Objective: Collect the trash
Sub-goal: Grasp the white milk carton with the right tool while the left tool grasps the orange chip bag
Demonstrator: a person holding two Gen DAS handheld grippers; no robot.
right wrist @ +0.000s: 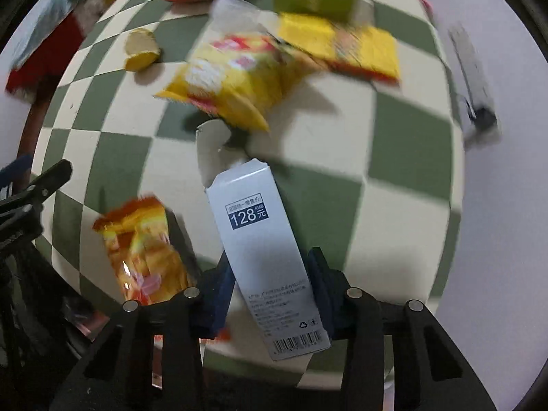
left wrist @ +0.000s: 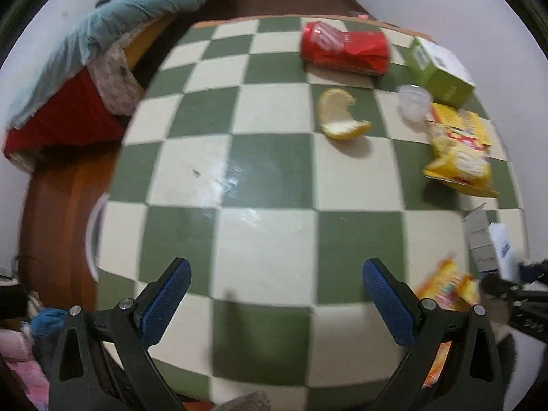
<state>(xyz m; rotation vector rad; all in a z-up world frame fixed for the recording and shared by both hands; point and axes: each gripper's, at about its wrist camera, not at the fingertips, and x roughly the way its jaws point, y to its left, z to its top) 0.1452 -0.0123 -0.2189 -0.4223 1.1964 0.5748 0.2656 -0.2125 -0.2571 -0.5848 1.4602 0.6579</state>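
Note:
My right gripper (right wrist: pixel 270 260) is shut on a tall white carton (right wrist: pixel 257 233) with a dark "128" price label, held upright over the green-and-cream checkered table (left wrist: pixel 267 178). An orange snack wrapper (right wrist: pixel 147 253) lies just left of it. My left gripper (left wrist: pixel 277 267) stands open above a bare patch of the table, nothing between its blue pads. Farther back lie a crushed red can (left wrist: pixel 344 49), a yellow fruit peel (left wrist: pixel 339 116), a clear plastic cup (left wrist: pixel 412 101), a green box (left wrist: pixel 440 68), a yellow chip bag (right wrist: pixel 233 75) and a flat yellow packet (right wrist: pixel 349 48).
A bed with a blue blanket (left wrist: pixel 120 10) and a red cloth (left wrist: pixel 65 116) stands past the table's left edge, over brown wooden floor (left wrist: pixel 58 205). A dark, blurred object (right wrist: pixel 476 82) lies off the table's right side.

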